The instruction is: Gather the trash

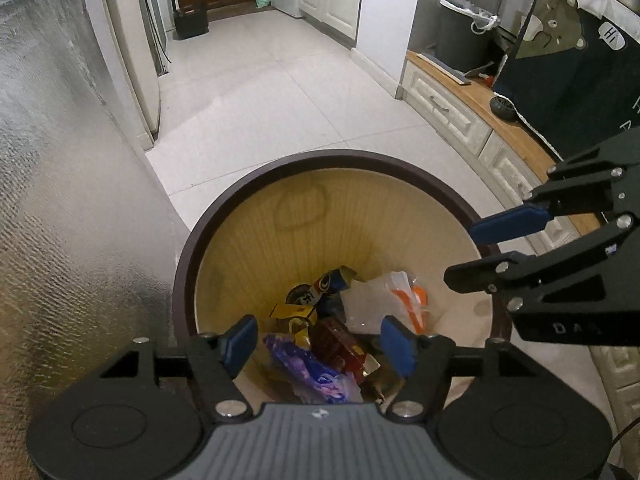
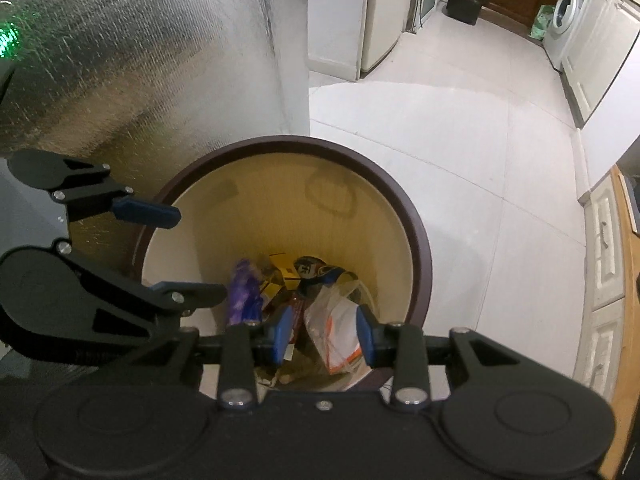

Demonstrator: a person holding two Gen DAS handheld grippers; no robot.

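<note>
Round waste bin on white floor tiles, purple wrapper, clear plastic bag and crushed can lying at its bottom, left gripper and right gripper both spread, empty, above the bin's mouth

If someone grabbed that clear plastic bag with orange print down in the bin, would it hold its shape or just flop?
The clear plastic bag would probably flop: it already lies crumpled and creased among the other wrappers in the bin. It looks thin and see-through, so likely very light. Its glossy film may slip between gripper pads, though the wrinkles should offer something to pinch.
</note>
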